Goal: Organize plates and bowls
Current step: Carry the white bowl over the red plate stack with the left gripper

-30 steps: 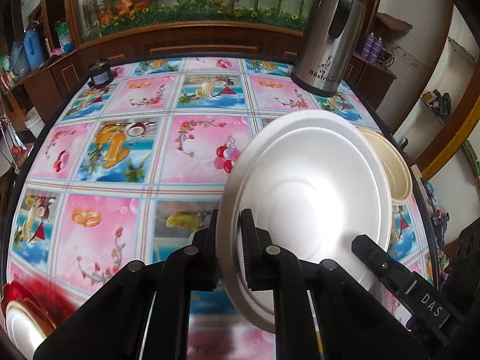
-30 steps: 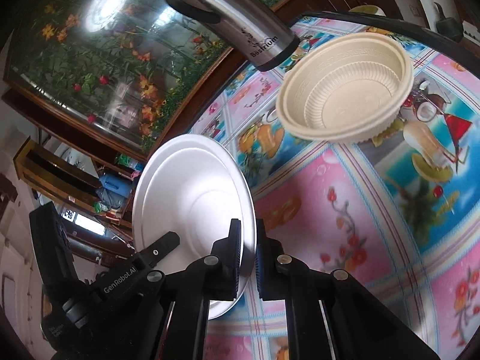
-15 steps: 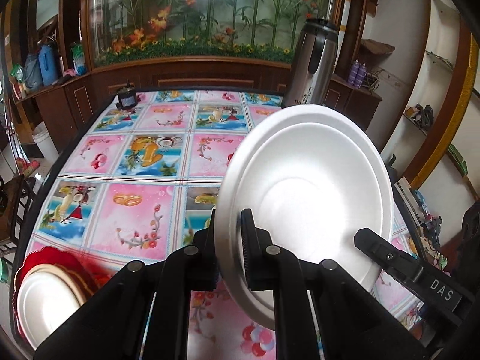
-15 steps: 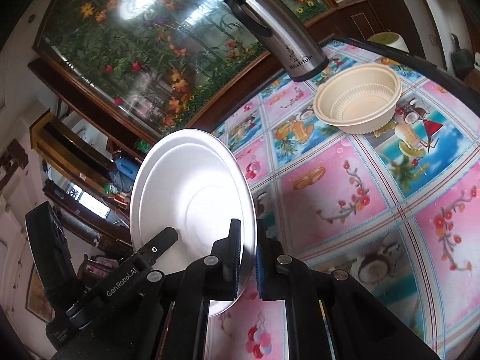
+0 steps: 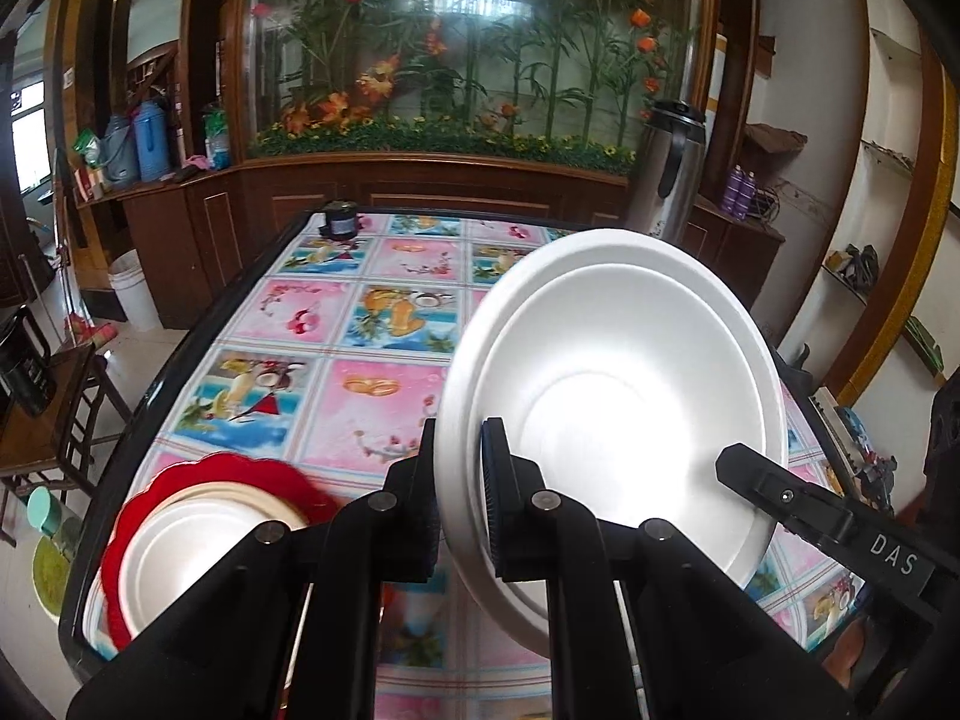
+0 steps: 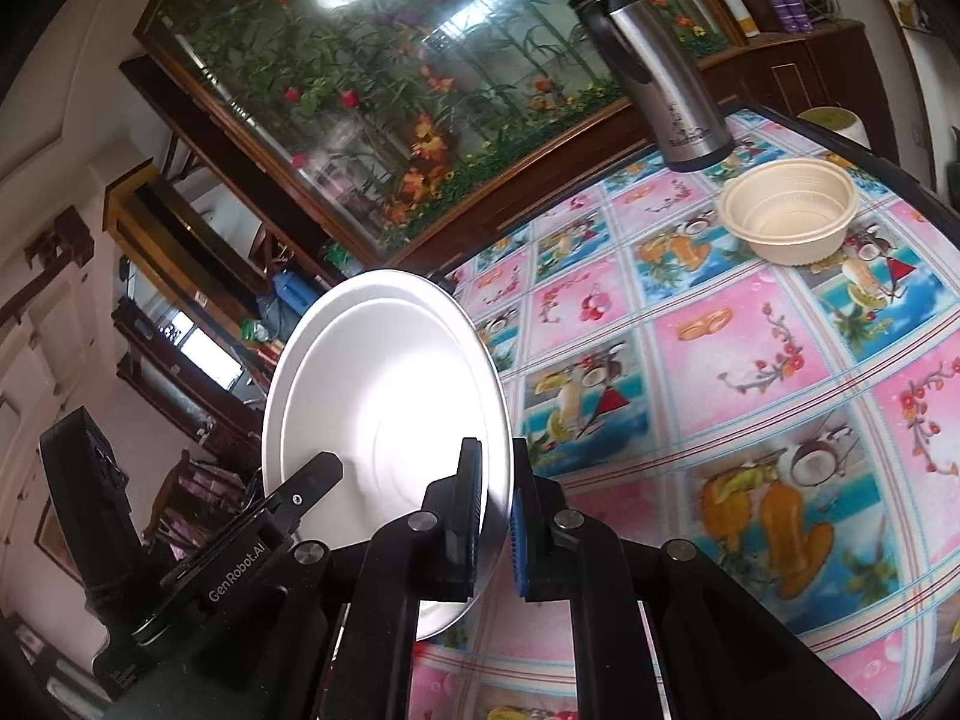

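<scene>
Jaws on both grippers are clamping the same white plate [image 5: 624, 396] by opposite edges: the left gripper [image 5: 457, 498] is pinching the rim at one side, and the right gripper [image 6: 497, 510] is pinching the rim at the other, each with one pad against the plate's inner face and one against its back. The plate is being carried tilted nearly on edge, clear of the table [image 5: 336, 360], its hollow face turned toward the space between the two tools. Below and to the left of the left jaws, a stack is sitting near the table's near corner: a red scalloped plate [image 5: 240, 471] underneath, a cream one [image 5: 240, 495] on it, and a white plate [image 5: 198, 564] on top. Well ahead of the right jaws and off to their right, a beige ribbed bowl [image 6: 789, 219] is standing upright on the bright patterned tablecloth [image 6: 720, 360]. Just beyond the bowl, a steel thermos jug [image 6: 654, 78] is standing at the far edge. Ahead of the left jaws, a small dark jar [image 5: 341, 222] is resting at the far end of the table.
</scene>
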